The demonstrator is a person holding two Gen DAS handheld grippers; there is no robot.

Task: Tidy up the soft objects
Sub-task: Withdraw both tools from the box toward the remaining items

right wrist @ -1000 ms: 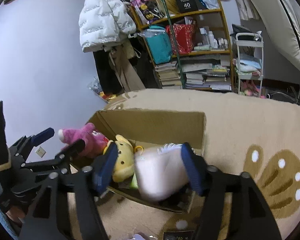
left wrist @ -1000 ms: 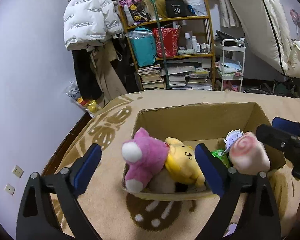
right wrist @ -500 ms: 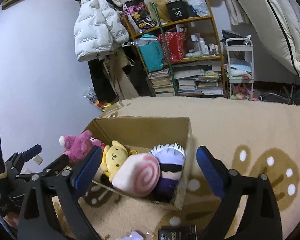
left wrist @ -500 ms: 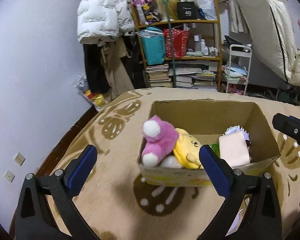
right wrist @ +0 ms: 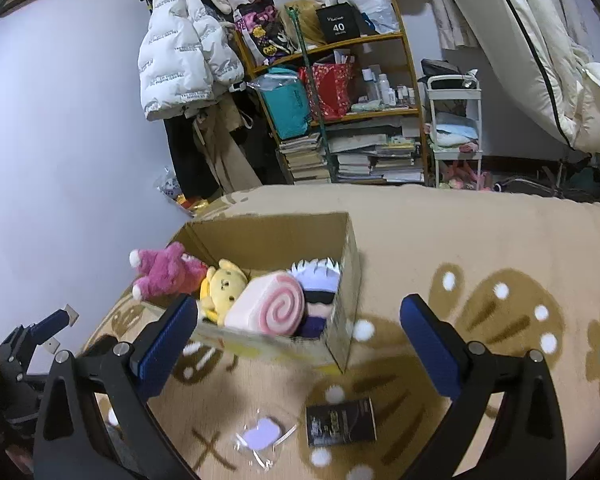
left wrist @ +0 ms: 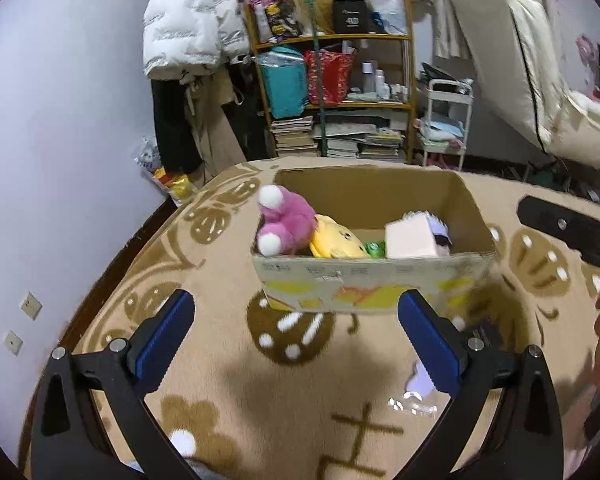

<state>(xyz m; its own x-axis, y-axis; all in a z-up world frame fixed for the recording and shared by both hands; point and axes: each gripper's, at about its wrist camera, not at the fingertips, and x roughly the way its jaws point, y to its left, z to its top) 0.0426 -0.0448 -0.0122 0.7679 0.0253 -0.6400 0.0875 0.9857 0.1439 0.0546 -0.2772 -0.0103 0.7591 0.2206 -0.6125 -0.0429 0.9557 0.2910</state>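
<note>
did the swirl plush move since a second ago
Yes. The swirl plush left the right gripper, which held it above the box; now it lies inside.

A lived-in bedroom is shown. A mattress [right wrist: 540, 40] is propped upright, and a cluttered bookshelf [right wrist: 340, 108] and hung puffer jacket [right wrist: 180, 48] are seen.

Ahead of the black, blue-padded left tongs [left wrist: 296, 334], the cardboard box [left wrist: 374, 280] was brown with yellow and orange print on its front. Inside it sat a pink plush with white paws [right wrist: 166, 272], a yellow bear plush [right wrist: 222, 286] and a pale pink roll cushion with a darker pink spiral [right wrist: 270, 308]. The carpet [right wrist: 480, 248] beneath was beige with brown, white-dotted motifs.
</note>
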